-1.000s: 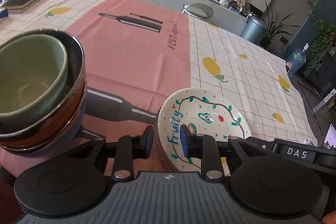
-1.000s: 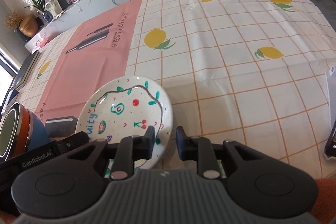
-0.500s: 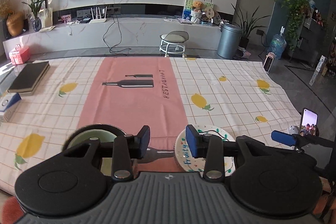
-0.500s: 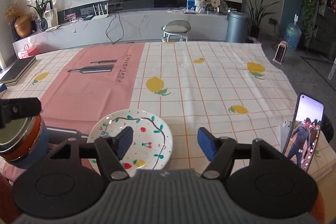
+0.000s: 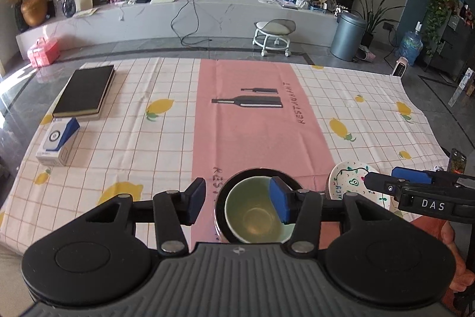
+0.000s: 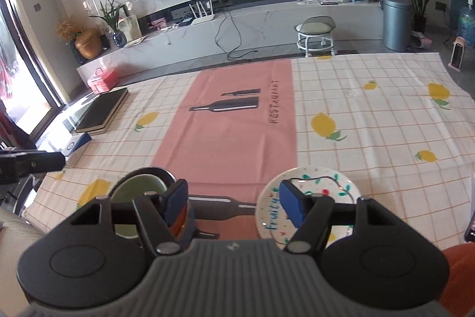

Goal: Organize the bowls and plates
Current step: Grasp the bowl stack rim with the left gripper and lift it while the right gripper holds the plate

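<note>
A pale green bowl [image 5: 252, 216] sits nested in a dark, orange-banded bowl [image 5: 221, 198] on the pink strip of the tablecloth, near the table's front edge. To its right lies a white plate [image 5: 353, 183] painted with fruit and the word "Fruity"; a darker rim shows under it. My left gripper [image 5: 237, 199] hovers above the bowls, its jaws opening, with nothing pressed between the blue pads. My right gripper [image 6: 234, 202] hangs open and holds nothing, above the stretch between the bowl stack [image 6: 139, 186] and the plate [image 6: 314, 192].
A black book [image 5: 83, 91] and a white and blue box [image 5: 58, 141] lie at the table's left side. A phone [image 5: 457, 164] stands at the right edge. A person's hand [image 5: 448, 236] holds the right gripper. The checked lemon tablecloth [image 6: 371, 124] stretches away behind.
Both grippers have risen and drawn back from the dishes, and both sets of jaws stand wider apart. The bowls and the plate stay where they were on the cloth.
</note>
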### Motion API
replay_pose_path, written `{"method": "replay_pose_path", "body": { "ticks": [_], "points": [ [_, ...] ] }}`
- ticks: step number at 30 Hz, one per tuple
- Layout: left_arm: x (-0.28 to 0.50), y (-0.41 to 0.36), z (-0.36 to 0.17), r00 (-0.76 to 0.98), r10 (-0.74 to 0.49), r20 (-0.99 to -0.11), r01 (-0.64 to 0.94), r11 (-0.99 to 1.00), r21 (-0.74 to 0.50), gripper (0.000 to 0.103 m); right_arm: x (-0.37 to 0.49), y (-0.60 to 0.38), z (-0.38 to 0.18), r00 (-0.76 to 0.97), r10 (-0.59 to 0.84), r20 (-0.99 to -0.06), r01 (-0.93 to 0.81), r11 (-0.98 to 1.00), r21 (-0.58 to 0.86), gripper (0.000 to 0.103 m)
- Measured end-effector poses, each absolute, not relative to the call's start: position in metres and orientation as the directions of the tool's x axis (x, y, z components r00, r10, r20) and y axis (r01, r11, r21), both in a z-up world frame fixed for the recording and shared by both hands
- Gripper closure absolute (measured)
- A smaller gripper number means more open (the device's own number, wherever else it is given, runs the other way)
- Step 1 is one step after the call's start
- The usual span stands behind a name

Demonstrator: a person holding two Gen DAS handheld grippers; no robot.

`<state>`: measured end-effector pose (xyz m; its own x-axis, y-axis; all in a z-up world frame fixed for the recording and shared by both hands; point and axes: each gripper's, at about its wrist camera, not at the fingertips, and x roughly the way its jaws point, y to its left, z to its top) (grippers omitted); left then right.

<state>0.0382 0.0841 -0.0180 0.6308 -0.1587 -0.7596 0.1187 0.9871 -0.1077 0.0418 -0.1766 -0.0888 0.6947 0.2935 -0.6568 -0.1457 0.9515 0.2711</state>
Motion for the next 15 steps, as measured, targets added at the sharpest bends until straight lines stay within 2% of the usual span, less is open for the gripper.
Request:
{"method": "replay_pose_path", "body": {
  "ticks": [2,7,11,15],
  "points": [
    [0.043,0.098,-0.028,0.600,-0.180,-0.779,0.088,0.983,-0.159,0.042,0.049,-0.161,-0.086,0.670,0.314,-0.672,-0.161,0.946,0.281,0.035],
    [0.054,0.119,-0.058,0.534,-0.228,-0.815,0.036,0.968,-0.247,0.041,0.072,-0.135,-0.098,0.549,0.405,-0.731,-0.168,0.910,0.378,0.036],
    [0.066,0.125,-0.081,0.474,-0.279,-0.835,0.009,0.950,-0.312,0.042,0.085,-0.118,-0.118,0.484,0.388,-0.784,-0.127,0.918,0.375,0.036],
    [0.078,0.126,-0.100,0.418,-0.293,-0.860,-0.013,0.945,-0.328,0.041,0.096,-0.117,-0.139,0.424,0.396,-0.814,-0.080,0.912,0.402,0.036]
  ]
}}
